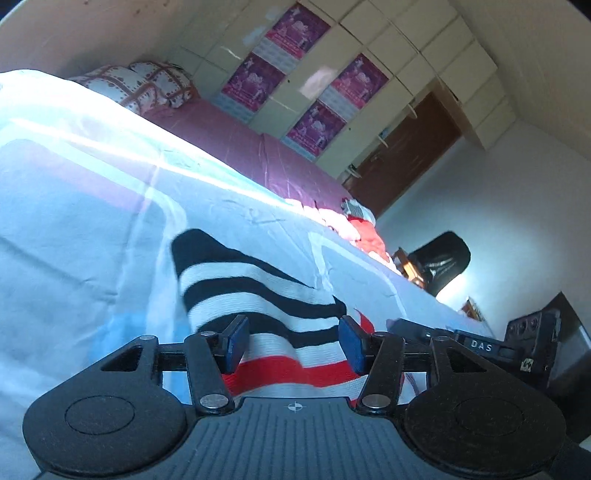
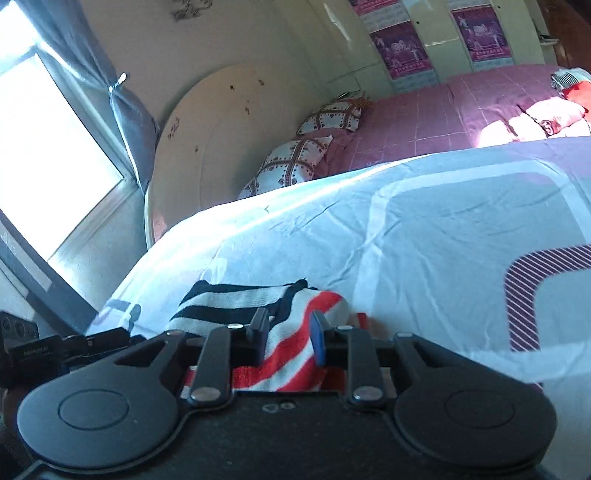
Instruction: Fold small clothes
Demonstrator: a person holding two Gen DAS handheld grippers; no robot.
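Striped knit garment lies on the pale bedsheet, soft, light, will sag. Left gripper jaws apart, straddling the cloth; right gripper jaws narrower, fabric between, pinch unclear. Grip hem corners

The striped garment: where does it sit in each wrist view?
Left wrist: striped garment lower centre, running between the open left gripper's fingers.
Right wrist: lower centre-left, bunched between the right gripper's fingers.
Shared landmark: the purple posters on the cupboard doors.
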